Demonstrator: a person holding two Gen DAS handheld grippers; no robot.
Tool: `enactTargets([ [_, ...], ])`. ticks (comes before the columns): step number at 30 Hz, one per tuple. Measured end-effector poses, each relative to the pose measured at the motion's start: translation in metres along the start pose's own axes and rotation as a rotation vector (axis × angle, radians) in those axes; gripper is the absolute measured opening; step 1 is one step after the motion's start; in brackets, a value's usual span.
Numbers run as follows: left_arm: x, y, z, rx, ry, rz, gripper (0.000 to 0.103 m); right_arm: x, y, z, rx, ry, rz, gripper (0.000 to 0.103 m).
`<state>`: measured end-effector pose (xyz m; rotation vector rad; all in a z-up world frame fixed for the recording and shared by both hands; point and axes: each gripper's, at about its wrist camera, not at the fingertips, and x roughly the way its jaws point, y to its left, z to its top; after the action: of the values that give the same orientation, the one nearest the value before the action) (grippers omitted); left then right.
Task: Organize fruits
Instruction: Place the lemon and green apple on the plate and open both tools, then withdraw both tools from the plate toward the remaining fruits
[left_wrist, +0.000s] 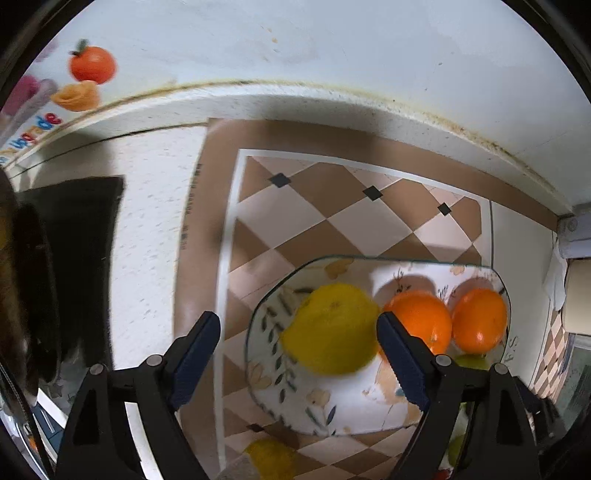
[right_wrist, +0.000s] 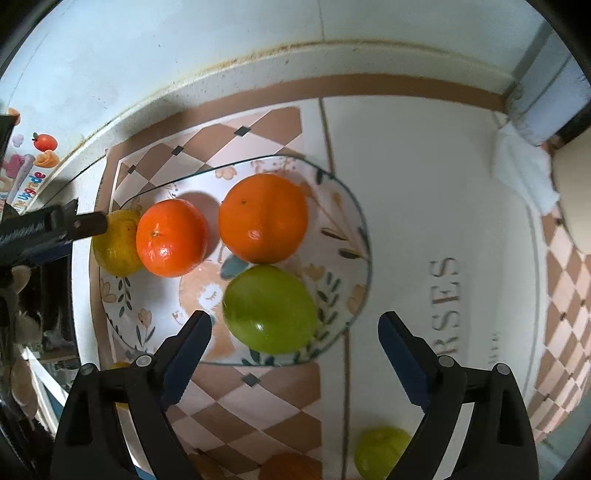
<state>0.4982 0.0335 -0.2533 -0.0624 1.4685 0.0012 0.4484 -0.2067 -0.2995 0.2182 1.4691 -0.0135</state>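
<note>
- Left wrist view shows our left gripper (left_wrist: 297, 334) spread wide and holding nothing, hanging over the yellow lemon (left_wrist: 330, 329) at the left side of the flowery plate (left_wrist: 373, 421).
- Next to the lemon sit two oranges (left_wrist: 419, 319), touching each other.
- Another yellow fruit (left_wrist: 271, 459) lies on the checkered mat (left_wrist: 332, 218), just below the plate.
- From the right wrist view, our right gripper (right_wrist: 295, 334) is also wide apart and empty, over the green fruit (right_wrist: 270, 309) near the plate's front rim.
- A second green fruit (right_wrist: 382, 452) waits on the table (right_wrist: 424, 184), off the plate.
- We think these fruits are firm, round, a bit slippery and ready to roll, so we should pinch one across its fat middle.
- We guess the plate could break, so we should set fruit down softly.
</note>
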Motion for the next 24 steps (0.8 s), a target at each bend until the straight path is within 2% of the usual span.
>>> enactTargets([
  [3,-0.02,0.006,-0.026,0.011,-0.062,0.025,0.087,-0.017,-0.001,-0.008,-0.013,-0.041,-0.034,0.094],
  [9,-0.066,0.007,-0.083,0.011,-0.176,0.042,0.087,-0.056,0.001,-0.037,-0.033,-0.116,-0.048,0.094],
  [13,-0.093,0.004,-0.11,0.036,-0.238,0.054,0.087,-0.085,0.01,-0.059,-0.064,-0.179,-0.062,0.094],
  [24,-0.16,0.007,-0.187,0.065,-0.376,0.019,0.087,-0.158,0.03,-0.127,-0.106,-0.316,-0.053,0.094],
])
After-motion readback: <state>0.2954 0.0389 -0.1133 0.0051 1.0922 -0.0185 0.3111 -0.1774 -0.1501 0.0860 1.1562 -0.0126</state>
